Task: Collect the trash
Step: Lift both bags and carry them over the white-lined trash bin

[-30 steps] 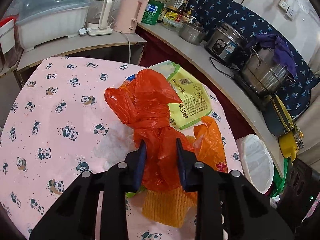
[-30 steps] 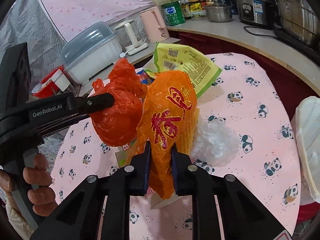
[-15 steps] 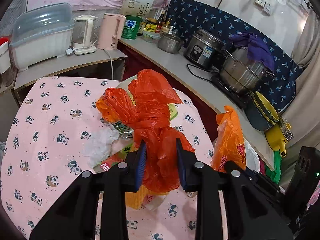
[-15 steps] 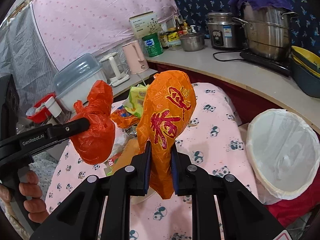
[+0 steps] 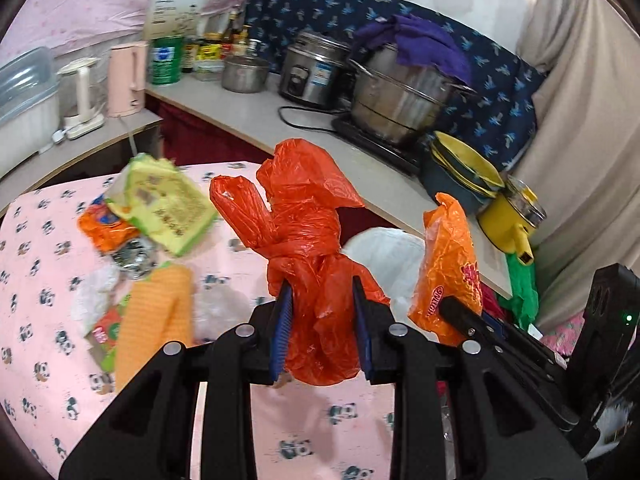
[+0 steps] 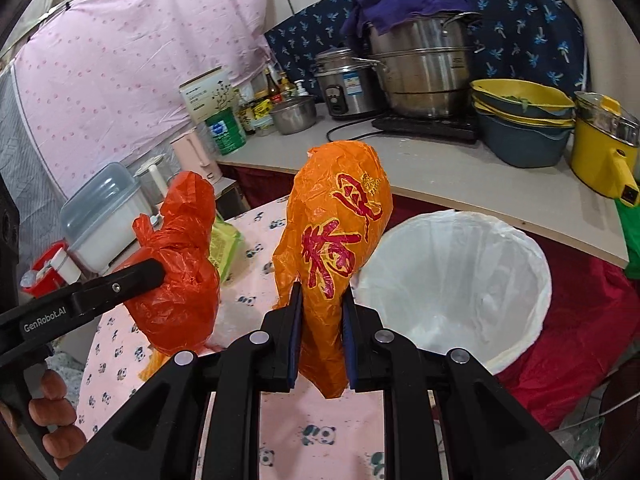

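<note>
Change: both bags carried off the worktop (image 5: 48, 320) toward the lined bin (image 6: 460, 280).
Left gripper (image 5: 322, 324): jaws pinching red bag (image 5: 308, 232), held beside the bin.
Right gripper (image 6: 319, 334): jaws pinching orange bag (image 6: 340, 232), nearer the bin, probably dropping first.
Remaining: wrappers (image 5: 160, 200) on worktop.

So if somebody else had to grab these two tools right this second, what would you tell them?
Left tool: shut on the red plastic bag, held up above the table.
Right tool: shut on the orange printed bag, held up beside the white-lined bin.
Done: both bags are lifted off the table. Nothing shows inside the bin yet.
Left: drop both bags into the bin, probably the orange one first as it looks nearer. Then go back for the yellow-green packet, the orange mesh sleeve and the small wrappers on the table.
</note>
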{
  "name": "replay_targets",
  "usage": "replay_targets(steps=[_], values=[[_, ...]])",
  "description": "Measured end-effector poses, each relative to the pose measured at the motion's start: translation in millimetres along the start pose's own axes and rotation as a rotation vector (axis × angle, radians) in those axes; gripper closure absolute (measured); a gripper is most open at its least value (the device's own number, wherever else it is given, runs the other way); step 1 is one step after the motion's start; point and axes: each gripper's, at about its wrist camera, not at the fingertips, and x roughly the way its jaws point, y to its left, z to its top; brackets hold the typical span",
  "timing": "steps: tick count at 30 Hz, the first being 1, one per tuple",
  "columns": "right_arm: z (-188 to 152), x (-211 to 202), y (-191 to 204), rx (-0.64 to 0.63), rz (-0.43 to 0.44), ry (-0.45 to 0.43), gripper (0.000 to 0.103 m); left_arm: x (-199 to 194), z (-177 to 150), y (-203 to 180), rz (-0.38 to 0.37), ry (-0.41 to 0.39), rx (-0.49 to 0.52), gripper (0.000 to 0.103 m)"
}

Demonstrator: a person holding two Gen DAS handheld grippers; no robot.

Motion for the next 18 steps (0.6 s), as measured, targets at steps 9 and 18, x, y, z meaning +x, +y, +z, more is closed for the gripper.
replay_targets(steps=[9,18], values=[[-2,2,-75,0.096,-0.116,0.01,0.086,54,-1,-72,-0.095,0.07,0.112,0.076],[-10,14,-122,0.167,-0.176,0.032,0.086,116,-4,-112,-0.157,0.15,0.18,0.076]])
